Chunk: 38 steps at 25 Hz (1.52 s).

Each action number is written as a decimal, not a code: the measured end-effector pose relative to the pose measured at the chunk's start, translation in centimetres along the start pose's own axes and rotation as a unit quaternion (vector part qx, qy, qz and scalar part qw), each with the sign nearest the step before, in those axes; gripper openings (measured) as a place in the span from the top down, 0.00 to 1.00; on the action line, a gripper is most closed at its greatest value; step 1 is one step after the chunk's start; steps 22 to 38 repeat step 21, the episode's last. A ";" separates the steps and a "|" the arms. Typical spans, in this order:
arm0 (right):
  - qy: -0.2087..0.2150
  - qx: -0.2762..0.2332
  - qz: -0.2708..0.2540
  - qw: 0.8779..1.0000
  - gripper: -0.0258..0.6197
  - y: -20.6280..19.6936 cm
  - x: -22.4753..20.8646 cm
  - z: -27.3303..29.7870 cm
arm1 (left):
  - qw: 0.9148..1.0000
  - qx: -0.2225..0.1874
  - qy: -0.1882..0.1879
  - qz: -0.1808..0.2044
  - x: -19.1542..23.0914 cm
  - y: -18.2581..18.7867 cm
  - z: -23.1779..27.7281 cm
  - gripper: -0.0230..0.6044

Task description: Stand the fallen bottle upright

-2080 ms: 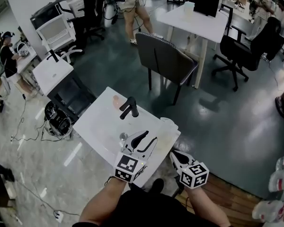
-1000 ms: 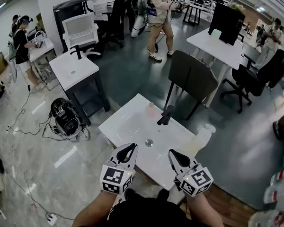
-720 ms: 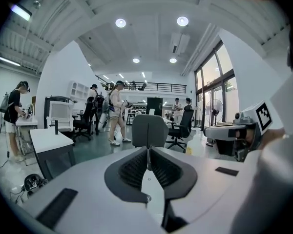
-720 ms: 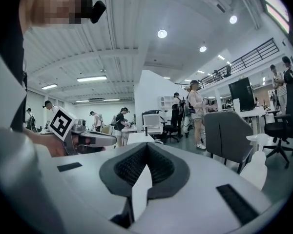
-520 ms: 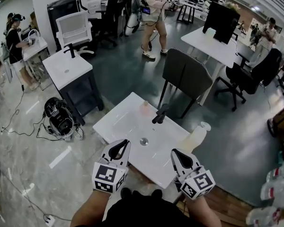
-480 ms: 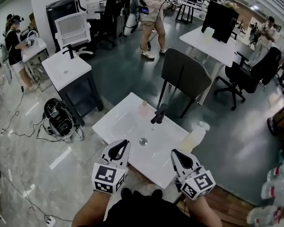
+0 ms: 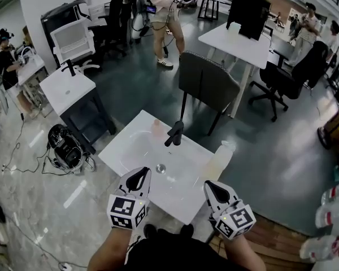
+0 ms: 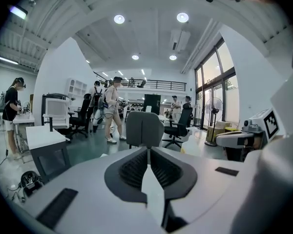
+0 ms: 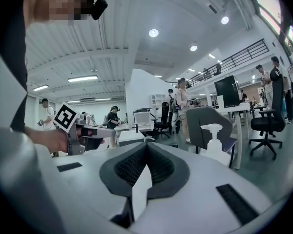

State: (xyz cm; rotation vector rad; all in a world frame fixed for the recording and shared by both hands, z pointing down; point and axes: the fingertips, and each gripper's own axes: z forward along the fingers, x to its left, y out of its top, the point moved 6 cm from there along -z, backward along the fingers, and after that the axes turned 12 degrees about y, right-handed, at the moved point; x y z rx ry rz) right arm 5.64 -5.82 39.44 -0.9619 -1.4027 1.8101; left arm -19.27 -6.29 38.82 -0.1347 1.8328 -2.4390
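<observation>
Jaws closed on nothing, our left gripper (image 7: 139, 175) hangs at the near edge of the white sink table (image 7: 123, 150). Our right gripper (image 7: 212, 186), equally shut and empty, is the nearer to the pump bottle (image 7: 217, 160), which appears already upright just ahead of it at the table's right edge.

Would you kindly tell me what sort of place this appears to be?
Probably an open-plan office or lab workspace: white desks with black office chairs, several people standing about, and a freestanding washbasin with a black faucet.
</observation>
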 end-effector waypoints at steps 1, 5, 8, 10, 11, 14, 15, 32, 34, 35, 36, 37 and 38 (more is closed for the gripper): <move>-0.004 -0.001 0.003 1.000 0.94 -0.1 -0.3 -0.2 | 1.000 0.000 -0.001 0.000 -0.3 0.1 0.2 0.91; -0.014 -0.005 0.001 1.000 0.94 0.2 -1.3 -0.5 | 1.000 0.007 -0.005 0.005 -1.3 -0.2 0.8 0.91; -0.022 -0.009 -0.002 1.000 0.94 0.7 -1.5 -0.4 | 1.000 0.007 -0.007 0.008 -1.5 -0.1 1.2 0.91; -0.018 -0.008 -0.006 1.000 0.94 0.8 -1.7 -0.4 | 1.000 0.003 -0.009 0.014 -1.7 0.3 1.4 0.91; -0.015 -0.007 -0.007 1.000 0.94 0.7 -1.7 -0.4 | 1.000 0.001 -0.010 0.017 -1.8 0.5 1.4 0.91; -0.016 -0.006 -0.004 1.000 0.94 0.6 -1.7 -0.5 | 1.000 -0.006 -0.009 0.021 -2.0 1.0 1.3 0.91; -0.014 -0.006 -0.005 1.000 0.94 0.5 -1.7 -0.4 | 1.000 -0.008 -0.007 0.021 -1.9 1.0 1.2 0.91; 0.002 -0.001 -0.016 1.000 0.94 0.6 -0.7 0.4 | 1.000 -0.005 0.000 0.020 -1.3 0.6 0.5 0.91; 0.002 -0.001 -0.016 1.000 0.94 0.6 -0.7 0.4 | 1.000 -0.005 0.000 0.020 -1.3 0.6 0.5 0.91; 0.002 -0.001 -0.016 1.000 0.94 0.6 -0.7 0.4 | 1.000 -0.005 0.000 0.020 -1.3 0.6 0.5 0.91; 0.002 -0.001 -0.016 1.000 0.94 0.6 -0.7 0.4 | 1.000 -0.005 0.000 0.020 -1.3 0.6 0.5 0.91; 0.002 -0.001 -0.016 1.000 0.94 0.6 -0.7 0.4 | 1.000 -0.005 0.000 0.020 -1.3 0.6 0.5 0.91; 0.002 -0.001 -0.016 1.000 0.94 0.6 -0.7 0.4 | 1.000 -0.005 0.000 0.020 -1.3 0.6 0.5 0.91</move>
